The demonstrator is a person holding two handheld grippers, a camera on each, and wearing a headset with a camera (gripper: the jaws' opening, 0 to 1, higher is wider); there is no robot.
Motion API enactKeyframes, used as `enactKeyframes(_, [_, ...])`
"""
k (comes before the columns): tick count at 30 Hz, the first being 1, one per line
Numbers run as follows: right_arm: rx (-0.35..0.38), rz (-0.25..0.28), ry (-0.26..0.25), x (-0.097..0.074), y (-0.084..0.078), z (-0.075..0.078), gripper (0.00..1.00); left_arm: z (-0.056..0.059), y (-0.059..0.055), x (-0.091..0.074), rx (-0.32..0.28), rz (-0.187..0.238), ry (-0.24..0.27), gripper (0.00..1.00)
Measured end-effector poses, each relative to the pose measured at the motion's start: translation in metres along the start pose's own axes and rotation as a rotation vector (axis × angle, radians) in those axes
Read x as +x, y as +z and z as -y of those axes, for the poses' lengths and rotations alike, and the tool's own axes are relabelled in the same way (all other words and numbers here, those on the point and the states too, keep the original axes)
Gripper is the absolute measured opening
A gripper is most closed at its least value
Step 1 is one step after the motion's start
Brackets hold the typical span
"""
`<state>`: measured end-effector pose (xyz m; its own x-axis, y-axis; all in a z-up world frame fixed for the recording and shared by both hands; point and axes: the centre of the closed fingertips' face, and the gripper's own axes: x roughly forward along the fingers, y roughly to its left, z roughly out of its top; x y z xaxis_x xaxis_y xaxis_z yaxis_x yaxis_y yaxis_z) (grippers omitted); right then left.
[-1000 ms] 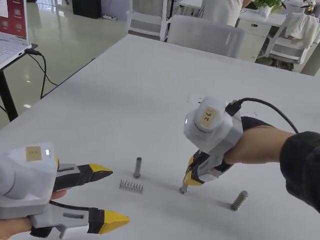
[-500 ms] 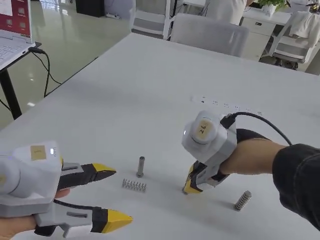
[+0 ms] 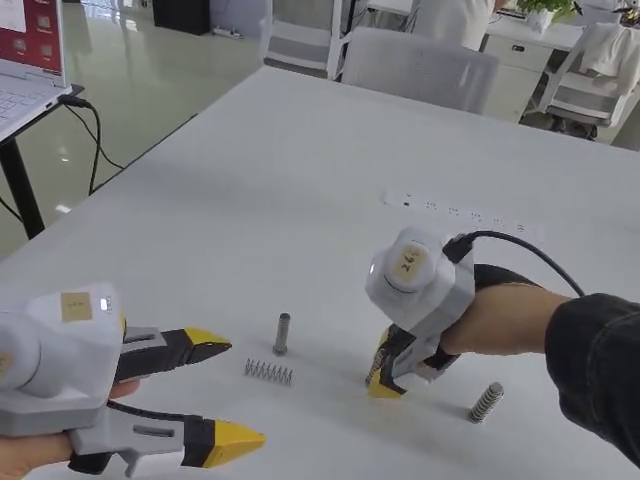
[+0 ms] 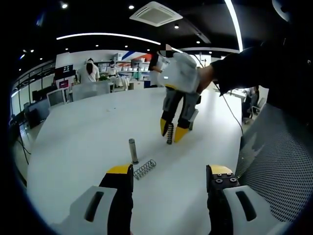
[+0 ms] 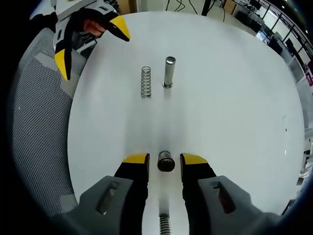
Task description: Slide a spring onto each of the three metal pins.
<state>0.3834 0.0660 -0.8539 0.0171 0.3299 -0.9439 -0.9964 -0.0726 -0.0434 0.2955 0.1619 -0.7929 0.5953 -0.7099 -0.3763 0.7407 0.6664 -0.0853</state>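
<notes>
A spring (image 3: 268, 372) lies on its side on the white counter (image 3: 300, 180). The counter runs away toward a grey chair (image 3: 415, 65) at its far edge, and a laptop (image 3: 25, 50) sits on a stand off to the left.

The left gripper (image 3: 225, 392) is held at the near left. Its yellow-tipped jaws are spread wide with nothing between them, and they point toward the work.

The right gripper (image 3: 385, 378) points steeply down, right of the middle, with its tips at the counter surface. A hand (image 3: 500, 320) in a dark sleeve (image 3: 600, 350) holds it, and a black cable (image 3: 510, 240) loops from its back. Its jaws stand a little apart.

A pin (image 3: 282, 333) stands upright on its own just behind the lying spring, close to it but not touching. It is between the two grippers.

A second pin (image 5: 166, 161) shows end-on in the right gripper view, right between that gripper's jaw tips. A thin strip of counter is visible on each side of it, so the jaws straddle it without clearly pressing it. In the left gripper view the piece between those tips looks ribbed, like coils, but I cannot tell whether a spring is on it.

A second spring (image 3: 484, 402) stands tilted on the counter near the right gripper, on its right and apart from it. I cannot tell whether a pin is inside it.
</notes>
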Motion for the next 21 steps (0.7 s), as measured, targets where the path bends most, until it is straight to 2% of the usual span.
enactKeyframes(6, [-0.018,0.015,-0.008,-0.007,0.01,-0.001,0.28,0.001,0.0,0.001,0.004,-0.004,-0.004,0.59])
enactKeyframes(13, [-0.05,0.053,-0.02,-0.013,0.034,-0.006,0.29,0.002,0.001,0.0,0.008,-0.008,-0.005,0.58])
enactKeyframes(21, [-0.06,0.13,-0.022,-0.01,0.063,-0.015,0.27,0.002,0.0,-0.001,0.01,-0.013,-0.002,0.58])
